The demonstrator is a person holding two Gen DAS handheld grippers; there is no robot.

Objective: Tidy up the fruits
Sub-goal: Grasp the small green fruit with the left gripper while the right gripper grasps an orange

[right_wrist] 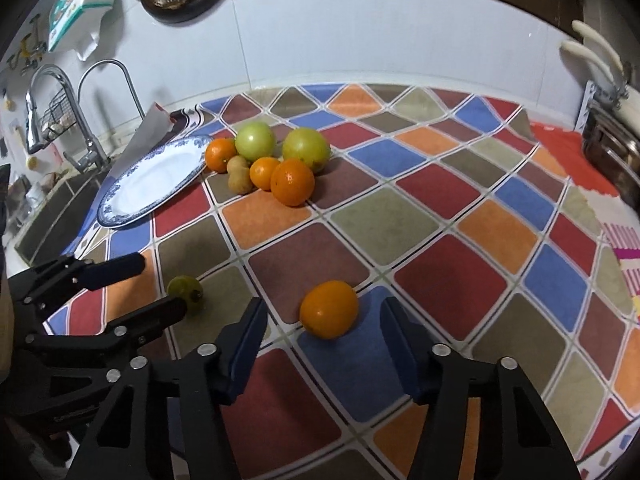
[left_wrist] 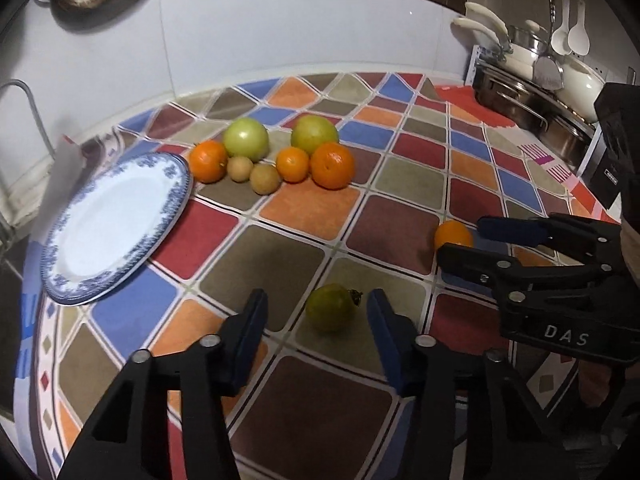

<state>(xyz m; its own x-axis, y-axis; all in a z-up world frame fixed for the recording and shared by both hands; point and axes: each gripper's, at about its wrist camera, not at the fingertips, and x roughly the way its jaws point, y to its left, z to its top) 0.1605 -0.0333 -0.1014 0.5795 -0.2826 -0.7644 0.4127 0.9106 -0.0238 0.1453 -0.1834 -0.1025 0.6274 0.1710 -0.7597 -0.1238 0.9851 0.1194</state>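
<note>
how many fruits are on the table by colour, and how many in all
Orange: 4, three in the cluster and one alone
Green: 3, two large in the cluster and a darker one alone
Brown: 2, both small
Total: 9, none on the plate

From the right wrist view, the left gripper (right_wrist: 160,284) hides part of the green fruit (right_wrist: 182,286). The two small brown fruits (right_wrist: 239,178) overlap there. The pots rack (right_wrist: 608,148) is cut off at the frame's edge.
</note>
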